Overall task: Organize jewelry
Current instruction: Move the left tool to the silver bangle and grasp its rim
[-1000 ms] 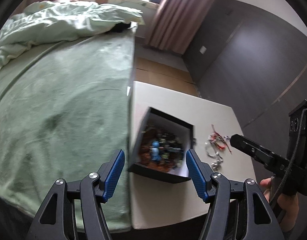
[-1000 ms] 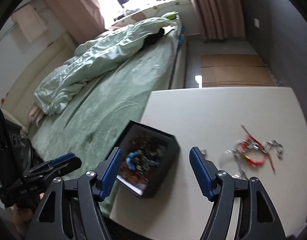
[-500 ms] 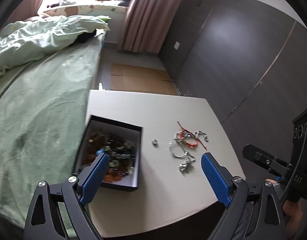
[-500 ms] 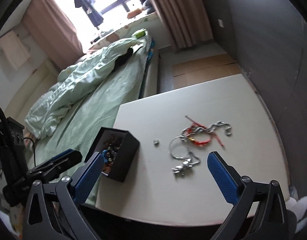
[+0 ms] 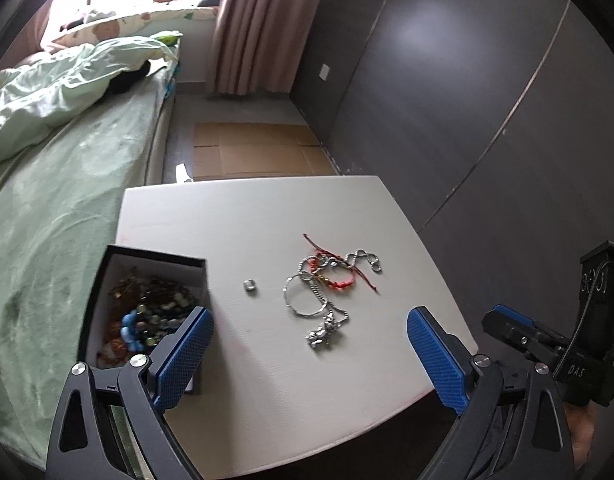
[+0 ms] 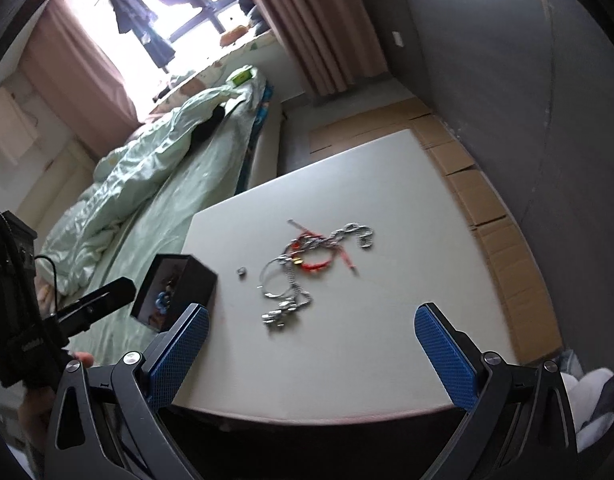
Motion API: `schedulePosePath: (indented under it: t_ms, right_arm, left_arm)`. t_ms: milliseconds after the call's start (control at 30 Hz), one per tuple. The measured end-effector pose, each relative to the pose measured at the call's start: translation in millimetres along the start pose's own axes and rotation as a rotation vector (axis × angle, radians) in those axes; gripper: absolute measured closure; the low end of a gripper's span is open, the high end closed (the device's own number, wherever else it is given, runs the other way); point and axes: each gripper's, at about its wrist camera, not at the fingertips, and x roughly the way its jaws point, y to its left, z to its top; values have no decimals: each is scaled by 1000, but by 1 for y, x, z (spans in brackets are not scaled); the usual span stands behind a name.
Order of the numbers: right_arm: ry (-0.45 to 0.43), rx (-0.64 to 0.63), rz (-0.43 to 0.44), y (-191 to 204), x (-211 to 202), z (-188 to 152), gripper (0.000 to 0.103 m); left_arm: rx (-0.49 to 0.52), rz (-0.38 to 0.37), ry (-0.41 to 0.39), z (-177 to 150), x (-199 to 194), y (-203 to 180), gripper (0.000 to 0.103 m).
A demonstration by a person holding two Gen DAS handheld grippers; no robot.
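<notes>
both grippers, left (image 5: 309, 354) and right (image 6: 311, 350), wide and unladen above table (image 5: 267, 216), jewelry (image 5: 327, 286) beside box (image 5: 147, 304).

Each camera sits just behind its own gripper and looks forward along the two blue-padded fingers, which frame the bottom of the picture at 7 and 5 o'clock. The left wrist view looks down from above the near edge of the white table (image 5: 247, 216), fairly close, with the black box (image 5: 107, 280) at 8 o'clock and the right gripper (image 5: 507, 332) intruding at 4 o'clock. The right wrist view stands further back and higher, tilted, with the left gripper (image 6: 107, 296) entering at 9 o'clock. Both share the table (image 6: 387, 208), the box (image 6: 195, 280), the jewelry tangle (image 5: 327, 284) (image 6: 307, 256) and the green bed (image 5: 59, 184) (image 6: 175, 184).
</notes>
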Motion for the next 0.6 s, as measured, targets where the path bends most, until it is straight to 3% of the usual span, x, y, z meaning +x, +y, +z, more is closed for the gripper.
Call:
schedulePosePath:
  t_ms: [200, 333, 600]
  right_arm:
    - [-29, 59, 6, -36, -7, -1, 0]
    - [-26, 86, 6, -53, -4, -3, 0]
    - [-7, 108, -1, -70, 4, -8, 0]
  left_arm:
    - [16, -13, 42, 5, 23, -15, 6]
    - [27, -8, 80, 6, 43, -22, 20]
    - [6, 65, 191, 2, 99, -23, 20]
